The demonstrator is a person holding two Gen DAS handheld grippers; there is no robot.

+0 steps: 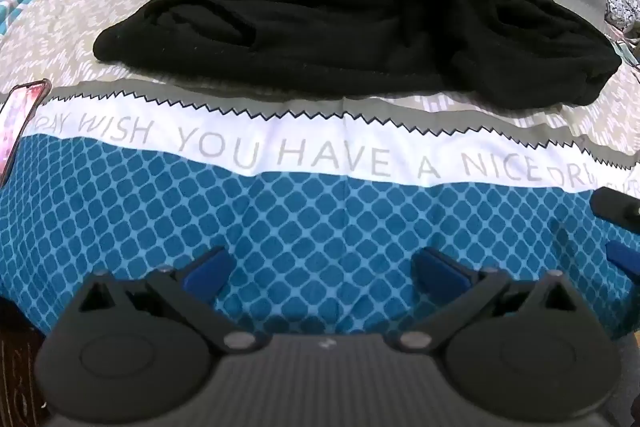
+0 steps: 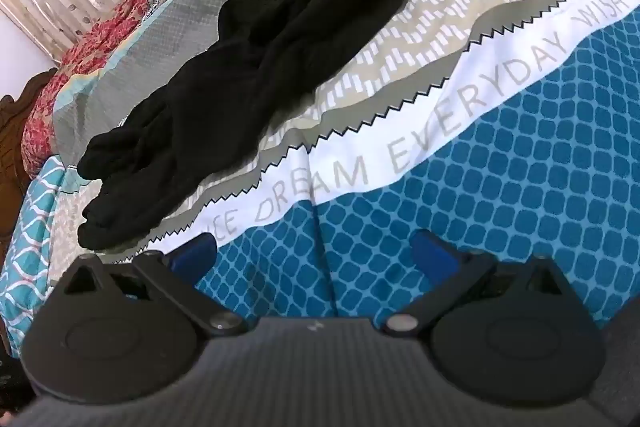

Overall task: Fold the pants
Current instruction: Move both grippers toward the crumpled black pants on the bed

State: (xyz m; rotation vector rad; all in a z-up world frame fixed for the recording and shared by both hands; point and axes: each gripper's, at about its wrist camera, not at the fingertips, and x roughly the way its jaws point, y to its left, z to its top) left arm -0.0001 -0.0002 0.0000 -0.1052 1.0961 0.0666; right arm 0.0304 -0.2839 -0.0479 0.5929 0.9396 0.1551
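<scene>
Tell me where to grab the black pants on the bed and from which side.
Grip the black pants at the near hem edge, coming from the lettered white band. That edge lies flat and exposed; the middle is bunched and twisted. Both sets of jaws are open.

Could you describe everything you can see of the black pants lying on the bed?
The black pants are a soft, fleecy-looking garment, lying crumpled and unfolded lengthwise on the patterned bedsheet. The fabric is bunched into heavy wrinkles, with the legs twisted together in the right wrist view. They rest across the beige and grey bands, beyond the white lettered strip. Only the sheet touches them; neither gripper does.
</scene>
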